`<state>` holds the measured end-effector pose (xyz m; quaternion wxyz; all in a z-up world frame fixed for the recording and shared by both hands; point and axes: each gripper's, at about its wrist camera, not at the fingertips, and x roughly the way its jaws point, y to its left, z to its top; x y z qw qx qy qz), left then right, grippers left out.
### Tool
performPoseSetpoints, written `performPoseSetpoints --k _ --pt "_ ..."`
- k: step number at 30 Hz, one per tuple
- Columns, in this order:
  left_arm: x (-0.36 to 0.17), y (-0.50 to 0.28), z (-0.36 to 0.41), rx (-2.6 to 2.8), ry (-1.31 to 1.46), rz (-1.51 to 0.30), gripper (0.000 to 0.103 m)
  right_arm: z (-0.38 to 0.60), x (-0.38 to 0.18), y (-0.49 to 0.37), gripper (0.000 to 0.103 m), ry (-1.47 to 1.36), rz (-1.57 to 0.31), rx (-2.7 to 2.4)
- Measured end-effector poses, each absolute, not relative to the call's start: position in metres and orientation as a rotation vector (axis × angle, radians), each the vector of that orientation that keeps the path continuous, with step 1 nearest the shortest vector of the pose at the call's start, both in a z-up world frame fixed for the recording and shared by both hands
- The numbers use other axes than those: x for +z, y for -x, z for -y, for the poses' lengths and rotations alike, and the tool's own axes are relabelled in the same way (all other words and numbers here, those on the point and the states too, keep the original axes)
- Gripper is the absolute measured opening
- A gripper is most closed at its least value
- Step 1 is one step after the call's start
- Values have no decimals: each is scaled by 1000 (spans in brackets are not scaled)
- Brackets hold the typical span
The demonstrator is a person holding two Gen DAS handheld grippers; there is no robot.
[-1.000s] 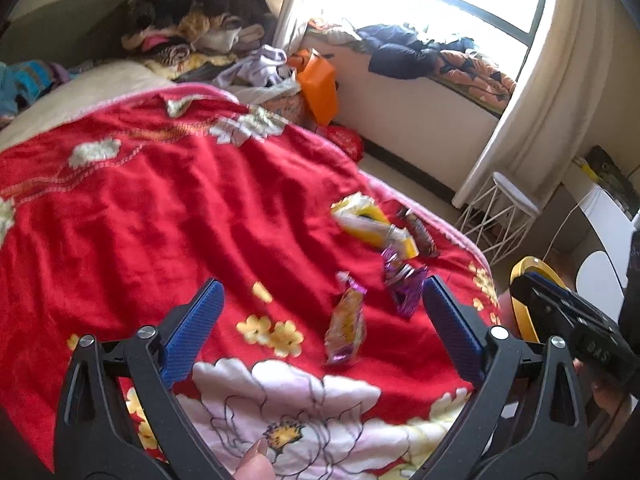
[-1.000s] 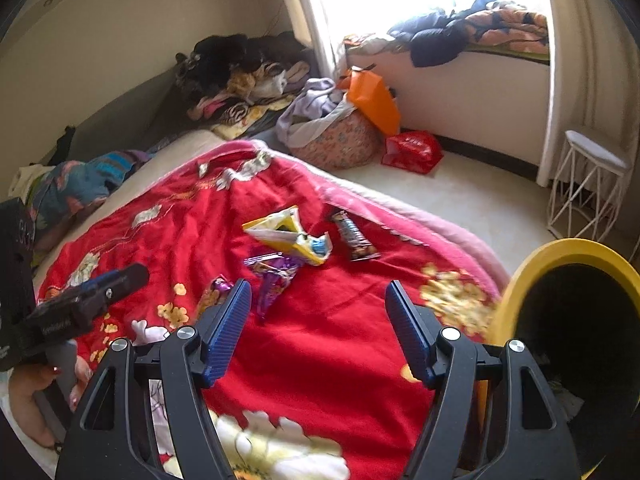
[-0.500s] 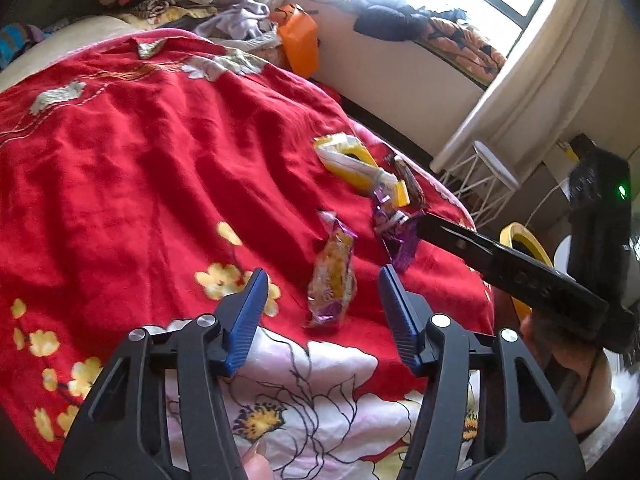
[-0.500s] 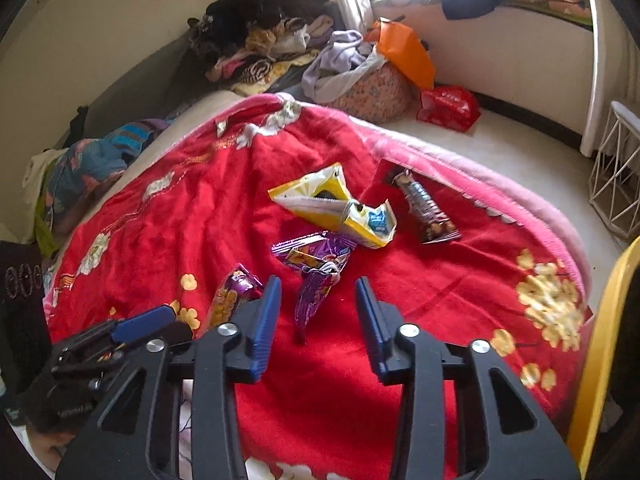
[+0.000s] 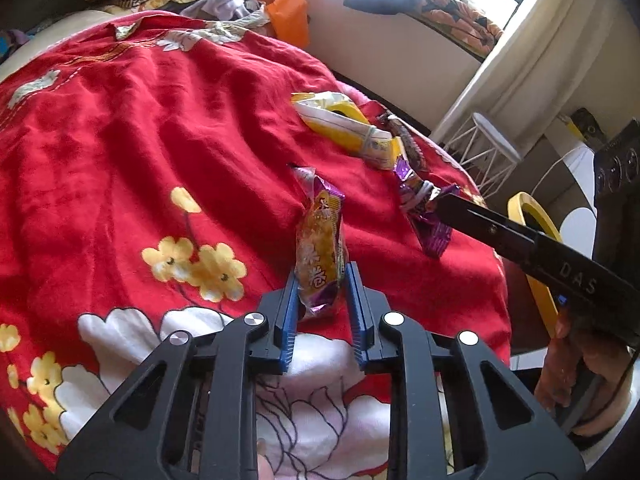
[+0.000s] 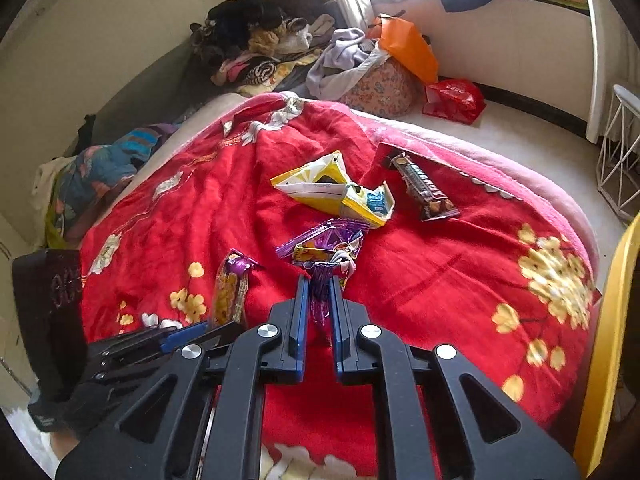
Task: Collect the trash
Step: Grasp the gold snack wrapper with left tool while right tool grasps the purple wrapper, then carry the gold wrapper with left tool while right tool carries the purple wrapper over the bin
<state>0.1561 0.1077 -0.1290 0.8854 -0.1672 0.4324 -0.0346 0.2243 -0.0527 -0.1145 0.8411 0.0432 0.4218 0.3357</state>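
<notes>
Several wrappers lie on a red flowered blanket (image 5: 120,128). My left gripper (image 5: 322,280) is shut on the near end of an orange and purple snack wrapper (image 5: 320,236), which also shows in the right wrist view (image 6: 231,292). My right gripper (image 6: 319,286) is shut on the near end of a purple wrapper (image 6: 326,248), seen in the left wrist view (image 5: 424,208) with the right gripper's finger on it. A yellow bag (image 6: 336,190) and a brown bar wrapper (image 6: 424,186) lie farther on the blanket.
A yellow-rimmed bin (image 6: 608,340) stands at the bed's right edge; it also shows in the left wrist view (image 5: 532,216). A white wire stool (image 5: 484,148) stands by the curtain. Clothes, an orange bag (image 6: 408,48) and a red bag (image 6: 452,96) lie beyond the bed.
Both grippers moved forward and down to the blanket and closed, the left on the orange and purple wrapper, the right on the purple wrapper.
</notes>
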Motion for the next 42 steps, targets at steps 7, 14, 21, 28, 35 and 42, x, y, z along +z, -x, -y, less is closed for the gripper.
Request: performPoseSetpoints --k 7,14,21,28,35,42 --pt "-108 -151 -102 -93 347 -844 16 74 -107 -210 10 -111 -862 687" --pt "-85 -147 -89 -125 333 -791 16 98 -94 -202 10 -138 -825 661" --pt "-68 -145 -76 -160 317 -755 16 120 -79 -196 9 -137 -777 618" --pt "-56 -143 -62 -188 297 -729 16 140 -72 -193 10 -149 -748 581" --pt "-46 -140 -49 -220 280 -709 16 161 -67 -191 9 -170 -727 544" --pt "-40 -139 -33 -253 260 -699 16 179 -60 -188 9 -180 -703 507"
